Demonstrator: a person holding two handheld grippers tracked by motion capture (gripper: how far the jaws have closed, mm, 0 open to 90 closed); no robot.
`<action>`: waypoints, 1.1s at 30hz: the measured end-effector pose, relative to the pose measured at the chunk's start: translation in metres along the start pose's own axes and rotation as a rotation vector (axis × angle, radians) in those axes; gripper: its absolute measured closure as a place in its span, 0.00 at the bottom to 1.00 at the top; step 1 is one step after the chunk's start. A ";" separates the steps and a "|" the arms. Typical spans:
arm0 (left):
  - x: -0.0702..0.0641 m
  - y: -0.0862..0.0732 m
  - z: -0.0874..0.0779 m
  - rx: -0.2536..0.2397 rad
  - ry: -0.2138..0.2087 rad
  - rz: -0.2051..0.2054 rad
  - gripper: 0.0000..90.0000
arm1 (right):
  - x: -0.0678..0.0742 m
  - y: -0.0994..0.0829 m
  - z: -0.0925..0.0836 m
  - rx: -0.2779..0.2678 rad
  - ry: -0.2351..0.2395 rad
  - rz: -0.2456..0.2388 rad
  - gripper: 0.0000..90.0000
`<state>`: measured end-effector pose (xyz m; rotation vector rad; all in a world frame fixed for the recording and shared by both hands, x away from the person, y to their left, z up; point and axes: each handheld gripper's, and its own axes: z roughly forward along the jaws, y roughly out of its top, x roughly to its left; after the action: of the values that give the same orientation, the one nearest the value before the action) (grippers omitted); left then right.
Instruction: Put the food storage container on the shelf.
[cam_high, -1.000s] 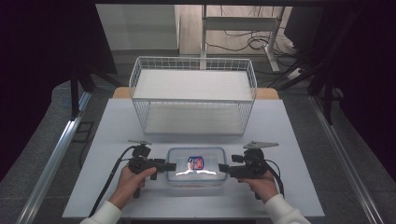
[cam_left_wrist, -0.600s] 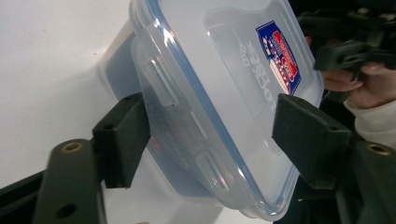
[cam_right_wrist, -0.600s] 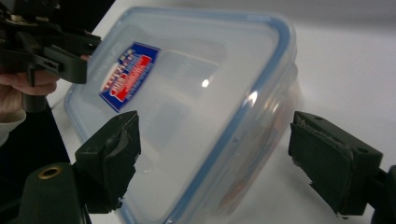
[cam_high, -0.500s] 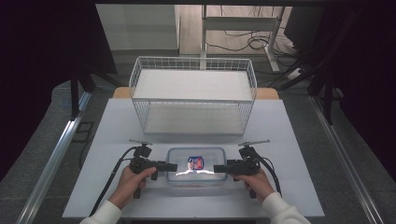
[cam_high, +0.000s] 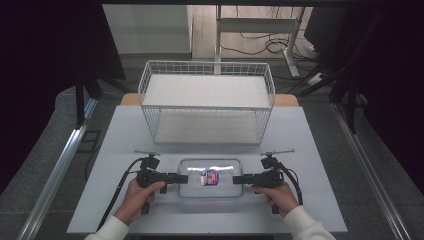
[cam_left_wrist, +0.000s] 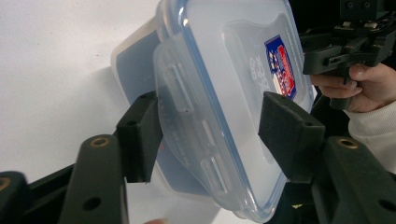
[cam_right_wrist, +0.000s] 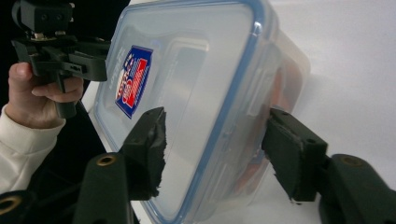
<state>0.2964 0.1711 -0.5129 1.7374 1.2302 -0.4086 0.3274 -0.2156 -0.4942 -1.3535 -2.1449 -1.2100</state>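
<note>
We have both grippers at the clear rectangular plastic food box with the blue-rimmed snap lid and a red-and-blue label (cam_high: 210, 177), which lies flat on the white table (cam_high: 125, 130) directly between them. Our left gripper (cam_left_wrist: 210, 135) has its jaws spread wide, one pad on each side of the box's short end where the lid latch (cam_left_wrist: 180, 88) sits; the pads look near the box walls but we cannot tell whether they press on it. Our right gripper (cam_right_wrist: 212, 144) mirrors that at the opposite short end, its jaws likewise apart and straddling the rim, with no firm clamp that we can see.

As we judge it, the reach is done and the grasp is only half made: both grippers frame the box, yet the lid is on and the box rests on the table. Ahead of both grippers, beyond the box, stands the white wire basket shelf (cam_high: 207, 100), with nothing on either of its tiers. What is left, we think, is closing the jaws on the ends and either lifting the box toward that shelf or working the latches
</note>
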 end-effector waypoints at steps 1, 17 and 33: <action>-0.003 -0.001 -0.002 -0.005 0.005 0.005 0.48 | 0.001 -0.001 -0.001 -0.003 0.002 0.005 0.49; -0.022 -0.008 -0.011 -0.016 0.057 0.059 0.54 | 0.014 -0.008 -0.011 -0.066 -0.015 0.006 0.55; -0.027 0.003 -0.016 -0.043 0.059 0.097 0.54 | 0.021 -0.002 -0.018 -0.105 -0.023 -0.034 0.56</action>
<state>0.2833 0.1689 -0.4846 1.7748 1.1824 -0.2738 0.3128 -0.2179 -0.4708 -1.3848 -2.1553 -1.3437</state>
